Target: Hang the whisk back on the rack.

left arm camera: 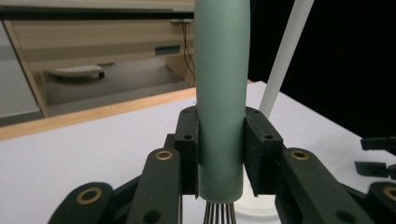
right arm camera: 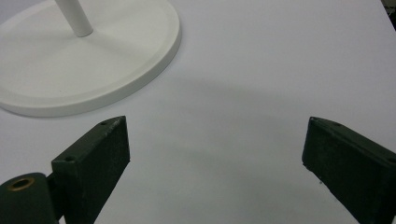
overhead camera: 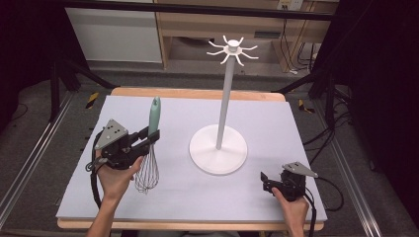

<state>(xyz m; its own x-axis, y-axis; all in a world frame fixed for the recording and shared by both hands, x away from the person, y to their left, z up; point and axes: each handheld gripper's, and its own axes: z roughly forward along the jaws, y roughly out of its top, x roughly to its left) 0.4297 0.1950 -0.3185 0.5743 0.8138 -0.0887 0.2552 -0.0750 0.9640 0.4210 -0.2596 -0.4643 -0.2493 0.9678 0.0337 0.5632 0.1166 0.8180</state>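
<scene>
A whisk [overhead camera: 150, 148] with a pale green handle [left arm camera: 221, 93] and a wire head stands nearly upright, handle up, lifted at the table's left. My left gripper [overhead camera: 148, 136] is shut on that handle, its pads [left arm camera: 258, 140] pressed against both sides. A white stand [overhead camera: 218, 149] with a round base, a tall pole and a ring of hooks [overhead camera: 232, 50] at the top sits in the middle of the table. My right gripper [overhead camera: 267, 181] rests low near the front right, open, with only bare mat between its fingertips [right arm camera: 100, 144]; the stand's base [right arm camera: 93, 70] lies ahead of it.
A light grey mat [overhead camera: 276, 123] covers the wooden table. Dark frame rails and cables run along both sides. Wooden furniture [overhead camera: 197, 24] stands behind the table. In the left gripper view, the right gripper [left arm camera: 378, 156] shows at the far right edge.
</scene>
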